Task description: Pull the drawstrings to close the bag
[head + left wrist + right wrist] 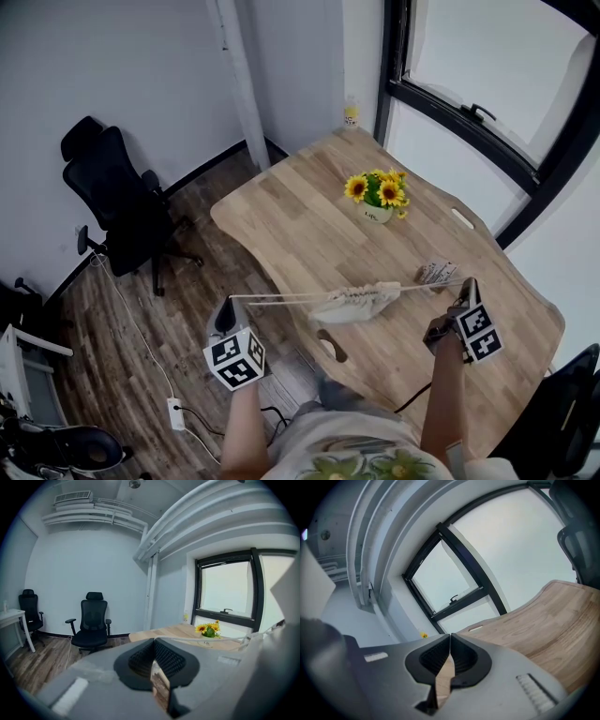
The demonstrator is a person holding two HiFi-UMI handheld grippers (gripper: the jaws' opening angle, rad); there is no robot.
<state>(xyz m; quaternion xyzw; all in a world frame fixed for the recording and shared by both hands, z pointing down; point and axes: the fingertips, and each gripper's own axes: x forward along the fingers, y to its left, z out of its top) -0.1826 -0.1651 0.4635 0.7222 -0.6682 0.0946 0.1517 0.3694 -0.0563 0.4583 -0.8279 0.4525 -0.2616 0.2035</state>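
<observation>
Head view: bag [356, 302] lying nine to three o'clock between shut left gripper [227, 307] and shut right gripper [466, 289], each pinching a drawstring [281, 298]; nearer the right.

A pot of sunflowers [378, 197] stands on the wooden table [291, 216] (a small yellow bottle [351, 113] at its far corner); a black office chair [122, 202] stands on the floor [112, 319].

Bag [356, 303] gathered on table [300, 216]; drawstrings [281, 298] taut to left gripper [226, 312].
</observation>
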